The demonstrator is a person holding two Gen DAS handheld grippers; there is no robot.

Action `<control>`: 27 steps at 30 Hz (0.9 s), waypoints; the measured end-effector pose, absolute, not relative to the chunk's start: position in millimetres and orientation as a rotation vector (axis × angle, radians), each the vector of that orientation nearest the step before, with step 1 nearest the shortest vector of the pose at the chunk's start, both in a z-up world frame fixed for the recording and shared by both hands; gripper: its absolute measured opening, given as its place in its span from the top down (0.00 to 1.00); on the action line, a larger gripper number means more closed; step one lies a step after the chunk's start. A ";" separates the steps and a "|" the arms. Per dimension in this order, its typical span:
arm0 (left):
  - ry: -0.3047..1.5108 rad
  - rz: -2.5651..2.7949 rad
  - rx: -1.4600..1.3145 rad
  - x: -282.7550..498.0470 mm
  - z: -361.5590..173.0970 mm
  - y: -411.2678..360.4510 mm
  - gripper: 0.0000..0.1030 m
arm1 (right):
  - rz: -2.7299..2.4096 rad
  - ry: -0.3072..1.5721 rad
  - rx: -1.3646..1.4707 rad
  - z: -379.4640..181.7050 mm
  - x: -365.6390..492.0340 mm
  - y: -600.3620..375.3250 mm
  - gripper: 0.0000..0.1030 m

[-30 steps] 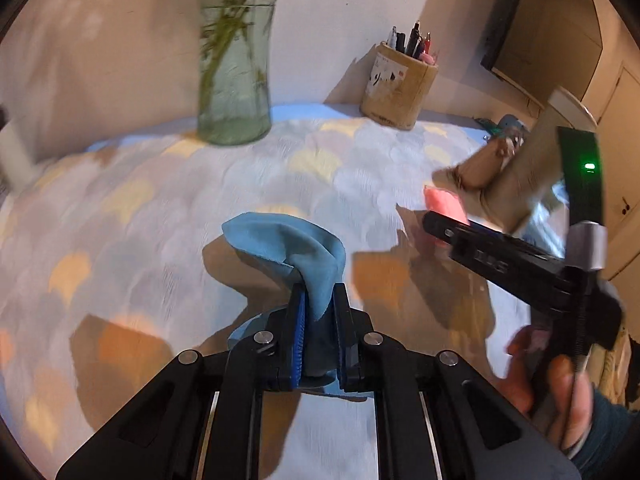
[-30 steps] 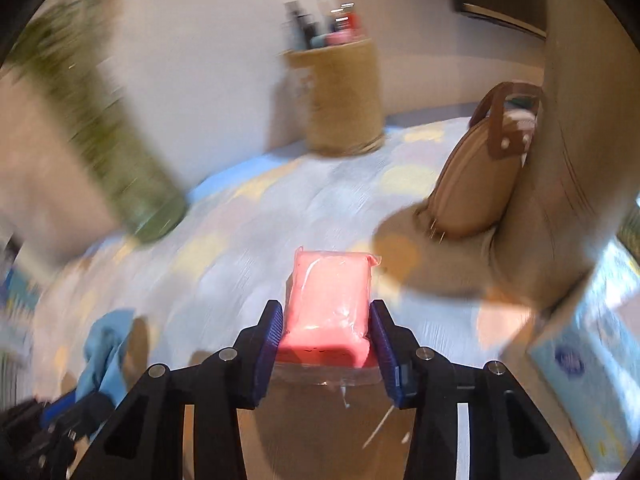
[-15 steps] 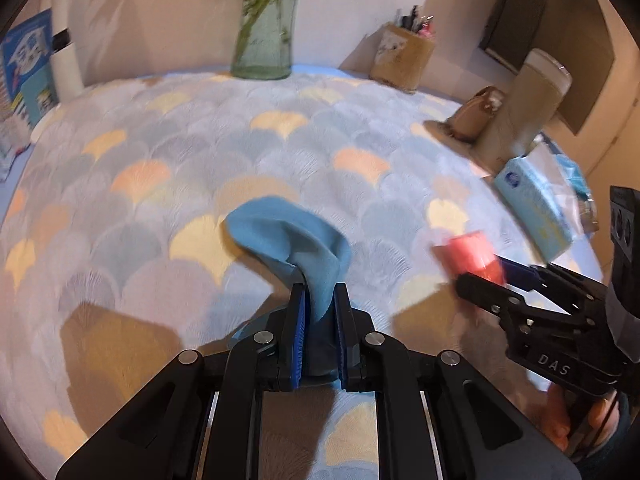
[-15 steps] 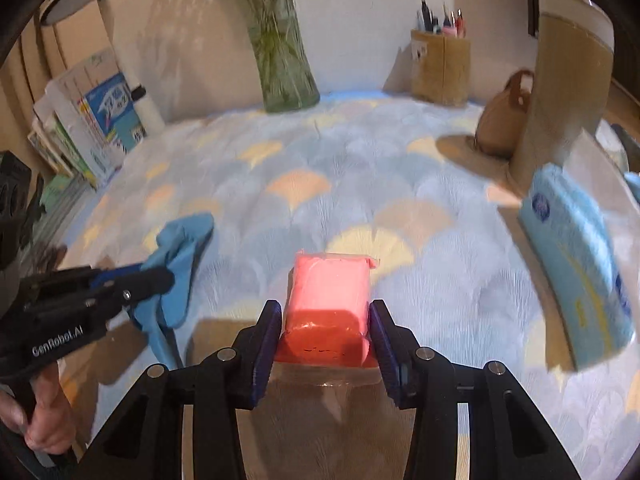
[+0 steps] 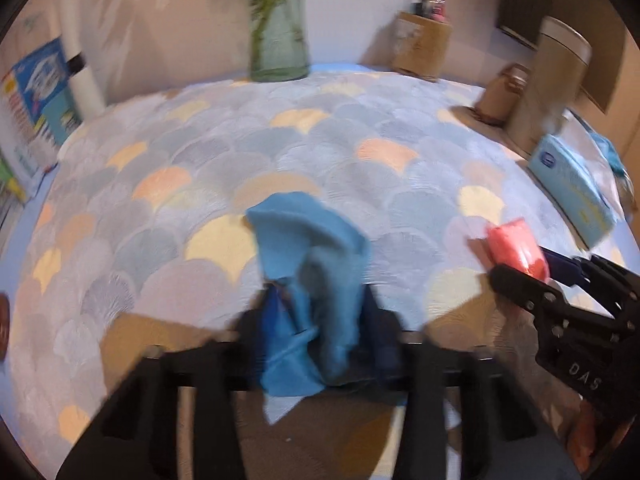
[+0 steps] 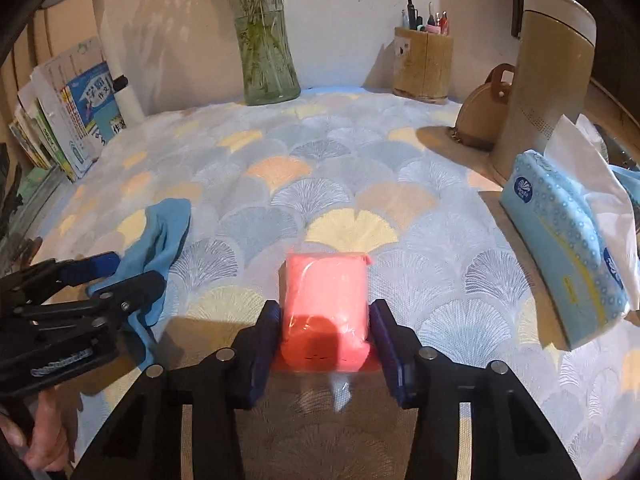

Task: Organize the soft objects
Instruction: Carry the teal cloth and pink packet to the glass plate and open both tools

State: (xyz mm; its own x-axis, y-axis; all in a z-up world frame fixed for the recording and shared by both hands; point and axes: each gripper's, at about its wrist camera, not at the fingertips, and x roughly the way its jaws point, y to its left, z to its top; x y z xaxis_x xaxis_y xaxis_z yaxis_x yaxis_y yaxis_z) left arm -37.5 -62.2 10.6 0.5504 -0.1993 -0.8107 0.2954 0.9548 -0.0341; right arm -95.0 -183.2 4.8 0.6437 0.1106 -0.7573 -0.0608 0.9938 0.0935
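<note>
My left gripper (image 5: 320, 316) has a crumpled blue cloth (image 5: 308, 264) between its fingers; the view is blurred and the jaws look wider apart than before. In the right wrist view the left gripper (image 6: 116, 276) sits at the left with the blue cloth (image 6: 160, 236) still between its fingertips. My right gripper (image 6: 326, 320) is shut on a pink wrapped soft packet (image 6: 326, 304), held just above the patterned tablecloth (image 6: 340, 184). The pink packet (image 5: 516, 244) and right gripper (image 5: 536, 272) show at the right of the left wrist view.
A blue tissue pack (image 6: 568, 248) lies at the right, with a tall beige cylinder (image 6: 548, 72) and small brown purse (image 6: 484, 112) behind it. A glass vase (image 6: 268, 48) and pen holder (image 6: 424, 64) stand at the back. Books (image 6: 68, 120) stand at the left.
Both grippers pulled back from the far side of the table toward the near edge. The left jaws appear to have widened around the blue cloth. The right gripper still holds the pink packet.
</note>
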 end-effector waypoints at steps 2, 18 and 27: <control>0.934 -0.330 0.104 -39.8 15.4 -67.8 0.89 | 0.137 0.864 0.122 7.0 -96.3 -193.0 0.58; 0.725 -0.746 0.040 -59.7 133.9 -207.3 0.89 | 0.036 0.580 0.357 115.1 -145.5 -340.3 0.58; 0.674 -0.948 0.156 -56.9 162.6 -353.1 0.89 | -0.192 0.496 0.425 137.2 -154.9 -477.9 0.58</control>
State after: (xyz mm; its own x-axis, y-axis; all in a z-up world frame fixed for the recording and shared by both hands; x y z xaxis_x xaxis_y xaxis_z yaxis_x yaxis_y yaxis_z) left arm -56.9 -353.1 162.6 0.3980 -0.6981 -0.5953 0.7916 0.5892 -0.1617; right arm -154.9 -477.9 137.2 0.8638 -0.0757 -0.4981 0.2786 0.8954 0.3472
